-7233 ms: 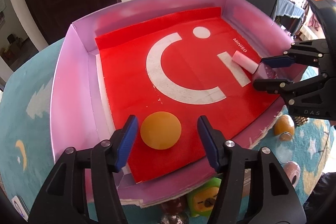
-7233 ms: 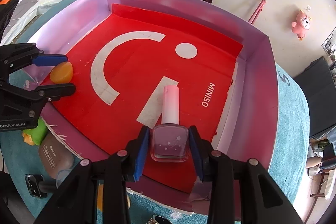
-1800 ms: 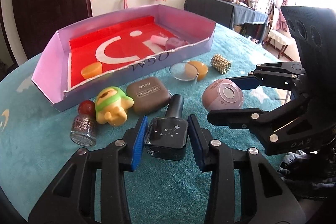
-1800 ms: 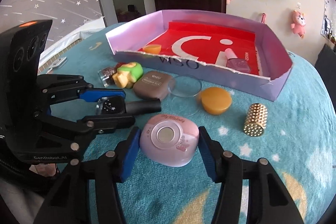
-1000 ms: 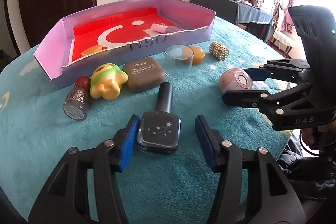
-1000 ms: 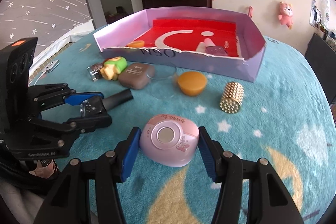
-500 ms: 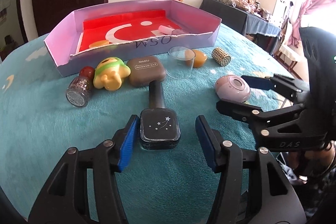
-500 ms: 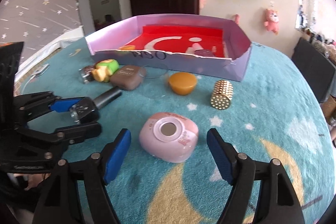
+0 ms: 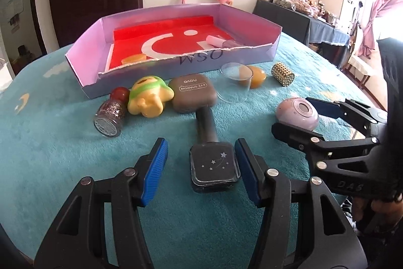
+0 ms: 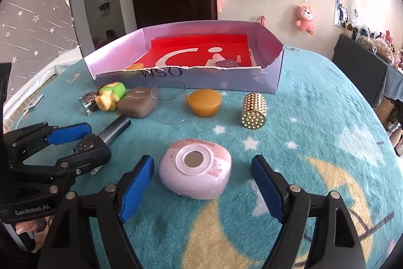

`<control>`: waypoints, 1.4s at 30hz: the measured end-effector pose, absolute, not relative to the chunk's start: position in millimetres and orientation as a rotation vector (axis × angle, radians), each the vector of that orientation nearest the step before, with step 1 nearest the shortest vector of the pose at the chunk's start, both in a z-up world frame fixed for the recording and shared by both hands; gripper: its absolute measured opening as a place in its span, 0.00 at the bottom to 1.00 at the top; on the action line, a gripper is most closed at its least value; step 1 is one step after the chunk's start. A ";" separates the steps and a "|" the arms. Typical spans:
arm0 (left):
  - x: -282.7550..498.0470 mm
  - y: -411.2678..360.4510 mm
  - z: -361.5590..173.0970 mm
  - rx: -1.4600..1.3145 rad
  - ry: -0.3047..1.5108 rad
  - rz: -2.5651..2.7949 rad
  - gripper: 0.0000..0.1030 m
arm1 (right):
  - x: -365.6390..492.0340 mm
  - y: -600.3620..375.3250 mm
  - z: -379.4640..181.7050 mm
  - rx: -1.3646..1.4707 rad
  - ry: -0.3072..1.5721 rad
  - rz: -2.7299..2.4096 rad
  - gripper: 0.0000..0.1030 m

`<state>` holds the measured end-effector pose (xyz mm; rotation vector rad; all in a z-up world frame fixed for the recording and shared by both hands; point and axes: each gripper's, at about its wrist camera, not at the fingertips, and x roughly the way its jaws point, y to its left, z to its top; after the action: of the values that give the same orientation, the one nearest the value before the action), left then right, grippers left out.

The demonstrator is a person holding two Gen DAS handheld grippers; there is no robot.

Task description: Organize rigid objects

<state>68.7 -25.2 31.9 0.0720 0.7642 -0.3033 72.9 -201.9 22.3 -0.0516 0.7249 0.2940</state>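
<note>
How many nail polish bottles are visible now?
2. A dark nail polish bottle lies on the blanket between the left gripper's fingers; a pink-capped bottle lies in the box. Others may be hidden.

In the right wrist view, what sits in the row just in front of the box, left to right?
Glitter bottle → green-and-yellow toy → brown eye shadow case → clear glass dish → orange puck → gold studded cylinder.
</note>
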 end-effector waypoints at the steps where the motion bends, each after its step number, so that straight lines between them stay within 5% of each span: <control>1: 69.2 -25.8 31.1 0.072 0.764 -0.304 0.52 | 72.4 -200.8 22.0 -0.049 0.723 0.293 0.72; 7: 64.1 -32.9 27.0 0.092 0.734 -0.291 0.34 | 67.9 -197.2 19.5 -0.066 0.695 0.259 0.56; 24: 61.0 -30.2 60.2 0.072 0.625 -0.284 0.34 | 64.8 -204.4 30.3 -0.016 0.664 0.341 0.55; 42: 203.0 -29.2 84.5 0.134 0.775 -0.374 0.34 | 213.5 -180.8 97.2 -0.266 0.748 0.743 0.55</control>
<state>203.0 -29.2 84.5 0.1342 0.7753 -0.3735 213.5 -180.8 97.2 -0.2663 0.7477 0.7426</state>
